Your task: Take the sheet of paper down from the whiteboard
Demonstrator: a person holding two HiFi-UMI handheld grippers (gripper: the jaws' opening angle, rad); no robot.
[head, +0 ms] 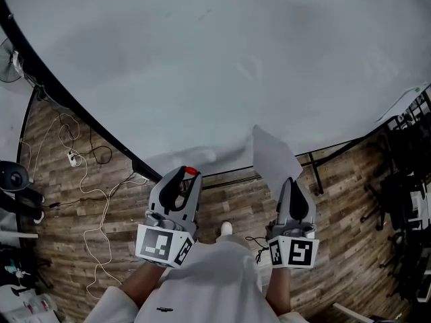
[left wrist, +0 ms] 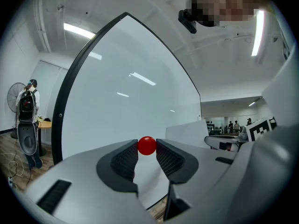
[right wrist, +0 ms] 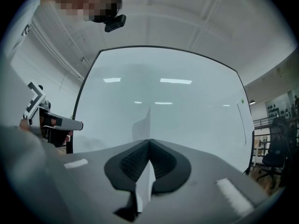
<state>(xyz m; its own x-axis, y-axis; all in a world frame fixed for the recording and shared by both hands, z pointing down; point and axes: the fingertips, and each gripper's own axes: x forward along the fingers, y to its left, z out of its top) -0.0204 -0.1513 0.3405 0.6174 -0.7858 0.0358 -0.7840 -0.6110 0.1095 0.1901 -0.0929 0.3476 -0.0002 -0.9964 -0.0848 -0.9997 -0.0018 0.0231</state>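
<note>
- Red round magnet (left wrist: 147,145) is pinched between the jaws of the left gripper (head: 189,175), with a pad touching it on each side. I reckon it's the pin that goes with the sheet, held off the board so nothing clamps the paper.
- The right gripper (head: 291,182) has its jaws pressed together on the sheet of paper (head: 272,155). It grips the lower edge, so the rest stands up above the jaws. In the right gripper view the sheet is edge-on, just a thin sliver between the pads.
- The sheet hangs in front of the lower part of the whiteboard (head: 202,59), near its bottom rail. It looks clear of the surface and tilted away from it (can't swear the top corner isn't brushing the board).
- One gripper per item makes sense to me, magnet left and paper right, held level and apart so they don't snap back together.
- By my read the take-down is basically done. A thin sheet held by one edge will flop, so I'd move it gently.
</note>
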